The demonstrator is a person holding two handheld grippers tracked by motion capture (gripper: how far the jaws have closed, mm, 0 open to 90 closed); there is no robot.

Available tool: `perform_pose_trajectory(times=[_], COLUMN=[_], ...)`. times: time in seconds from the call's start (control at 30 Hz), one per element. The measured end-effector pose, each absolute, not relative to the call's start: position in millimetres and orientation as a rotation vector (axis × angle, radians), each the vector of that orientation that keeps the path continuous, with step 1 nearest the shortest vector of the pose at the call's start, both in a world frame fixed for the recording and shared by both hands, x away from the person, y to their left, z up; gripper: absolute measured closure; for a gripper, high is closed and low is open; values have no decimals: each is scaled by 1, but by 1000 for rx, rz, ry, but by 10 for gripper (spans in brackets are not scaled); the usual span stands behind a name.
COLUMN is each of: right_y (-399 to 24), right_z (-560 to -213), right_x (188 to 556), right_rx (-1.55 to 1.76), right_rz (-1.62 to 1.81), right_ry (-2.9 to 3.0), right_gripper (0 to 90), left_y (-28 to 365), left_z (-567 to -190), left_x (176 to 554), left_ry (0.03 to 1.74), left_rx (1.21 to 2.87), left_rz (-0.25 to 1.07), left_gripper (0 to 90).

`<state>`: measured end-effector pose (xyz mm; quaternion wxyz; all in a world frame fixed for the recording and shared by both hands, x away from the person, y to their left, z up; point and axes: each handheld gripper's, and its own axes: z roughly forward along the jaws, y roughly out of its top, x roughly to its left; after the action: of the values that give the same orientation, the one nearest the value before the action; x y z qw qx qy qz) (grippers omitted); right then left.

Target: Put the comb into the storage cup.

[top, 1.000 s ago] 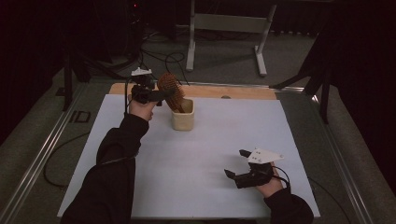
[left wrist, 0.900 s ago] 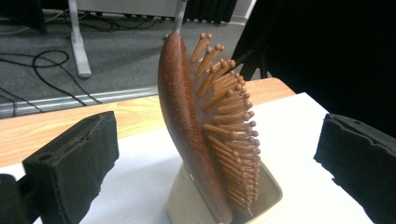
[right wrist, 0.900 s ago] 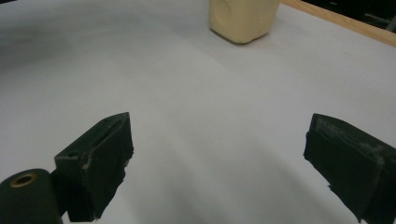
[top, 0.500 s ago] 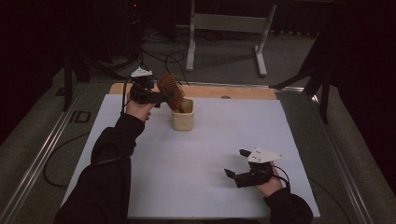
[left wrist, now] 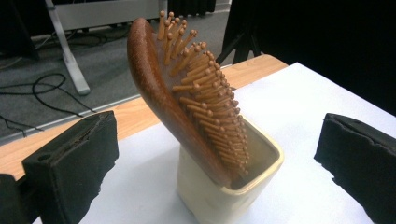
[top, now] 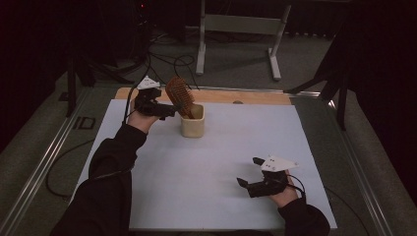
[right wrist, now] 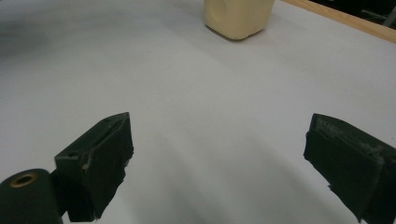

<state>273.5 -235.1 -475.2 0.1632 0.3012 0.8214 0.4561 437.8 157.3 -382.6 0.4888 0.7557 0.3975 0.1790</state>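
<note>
Hairbrush [left wrist: 187,98] stands handle-down, leaning in the cream cup [top: 192,127] at upper centre of the table [top: 221,162]; left gripper [top: 167,109] jaws spread beside it, right gripper [top: 248,172] jaws spread, idle at lower right.

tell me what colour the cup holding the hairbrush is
Pale cream-yellow; the cup shows best in the left gripper view.

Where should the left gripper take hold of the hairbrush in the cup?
Probably on the brush head, across its edges. The hairbrush stands handle-down in the cream cup, leaning over the rim, so only the head is free. Its smooth back faces one way and its pins the other; the thin edges suit the jaws. The left gripper is open, already straddling it from the side.
</note>
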Motion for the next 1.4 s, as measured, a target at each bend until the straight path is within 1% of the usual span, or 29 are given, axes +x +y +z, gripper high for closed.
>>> perform_pose_trajectory(times=[0.73,1.17,1.4], right_y=[-233,-232,-233], right_z=[-475,-474,-474], right_x=[274,272,273], right_rx=[852,858,853], right_rz=[1291,1289,1290], right_ry=[2347,2336,2337], right_gripper=[79,79,79], left_y=[173,181,187], left_z=[-389,-413,-422], left_x=[403,376,364], left_ry=[872,837,821], left_rx=[1899,1945,1949], left_rz=[416,366,368], left_gripper=[0,0,0])
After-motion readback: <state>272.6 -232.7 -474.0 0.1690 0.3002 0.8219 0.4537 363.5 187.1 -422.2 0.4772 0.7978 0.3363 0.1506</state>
